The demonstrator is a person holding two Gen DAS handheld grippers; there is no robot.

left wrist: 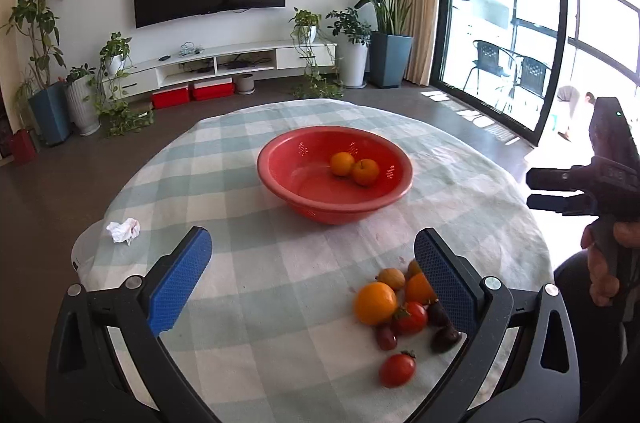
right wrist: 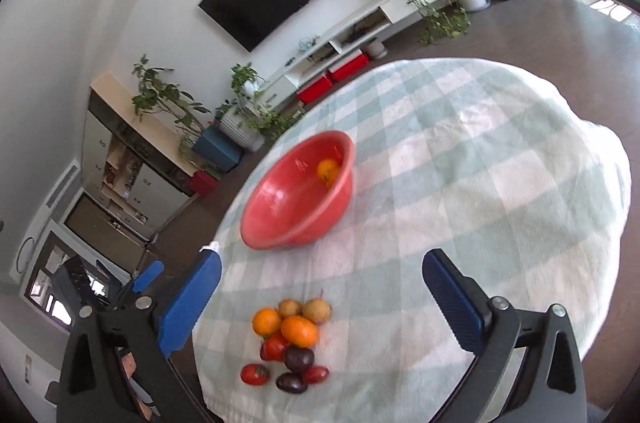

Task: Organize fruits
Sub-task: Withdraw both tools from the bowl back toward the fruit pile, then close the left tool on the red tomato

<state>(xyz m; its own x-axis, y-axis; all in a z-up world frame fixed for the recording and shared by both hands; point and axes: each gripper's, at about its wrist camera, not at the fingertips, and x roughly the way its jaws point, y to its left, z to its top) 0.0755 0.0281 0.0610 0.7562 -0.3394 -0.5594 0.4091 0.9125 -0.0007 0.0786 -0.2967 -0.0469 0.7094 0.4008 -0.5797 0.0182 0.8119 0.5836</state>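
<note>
Nearest the left wrist camera, the left gripper [left wrist: 312,263] stood spread to its widest, blue pads apart over the checked tablecloth [left wrist: 248,303], gripping nothing and touching nothing. Its right pad hung just beside the pile of fruit [left wrist: 400,311]: oranges, tomatoes, dark plums and small brown fruits, bunched together near the table's close edge. The right gripper [right wrist: 322,283] was likewise fully released and empty, its pads held clear above the cloth with the same pile below and between them. Farther on, in the middle of the table, sat the red bowl [left wrist: 304,199], with two oranges [left wrist: 354,167] touching each other inside. A crumpled tissue [left wrist: 123,230] lay well off to the left.
</note>
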